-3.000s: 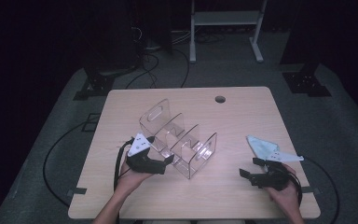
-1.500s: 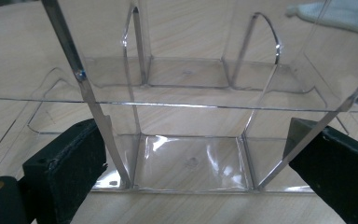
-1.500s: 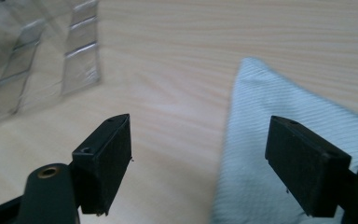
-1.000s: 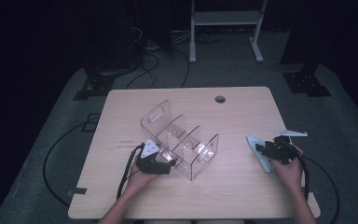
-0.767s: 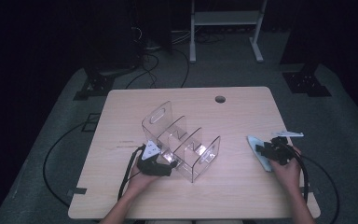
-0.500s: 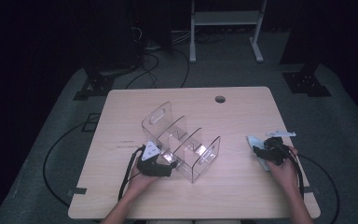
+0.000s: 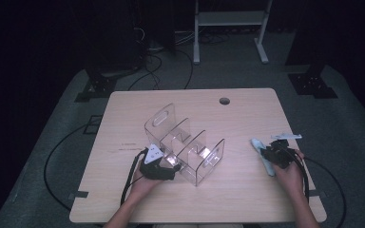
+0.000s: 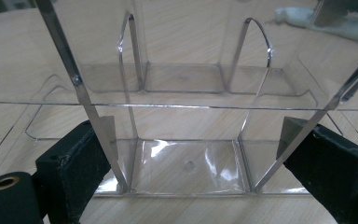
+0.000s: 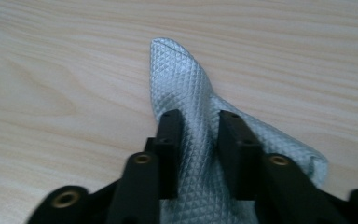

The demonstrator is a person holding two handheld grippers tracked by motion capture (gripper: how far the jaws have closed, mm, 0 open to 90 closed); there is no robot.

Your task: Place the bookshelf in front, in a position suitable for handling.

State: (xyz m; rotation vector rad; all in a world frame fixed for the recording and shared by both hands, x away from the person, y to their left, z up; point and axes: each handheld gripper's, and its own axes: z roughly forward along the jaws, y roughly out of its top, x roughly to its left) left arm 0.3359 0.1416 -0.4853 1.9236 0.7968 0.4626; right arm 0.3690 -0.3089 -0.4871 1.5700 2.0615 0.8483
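Cloth, pale blue and diamond-textured (image 9: pixel 191 121), lies near the right edge of our light wooden table (image 7: pixel 247 194). Our right gripper (image 9: pixel 200 135) has just been closing and pinches its fold. Our left gripper (image 8: pixel 205 158) clamps the clear acrylic organiser (image 7: pixel 183 147) wide. Next, we judge, lift and wipe.

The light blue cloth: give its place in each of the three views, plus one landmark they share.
High view: light blue cloth lies near the table's right edge, under the right gripper.
Left gripper view: top right corner, seen past the clear organizer.
Right gripper view: centre, bunched between the jaws, which have just been closing.
Shared landmark: the wooden table.
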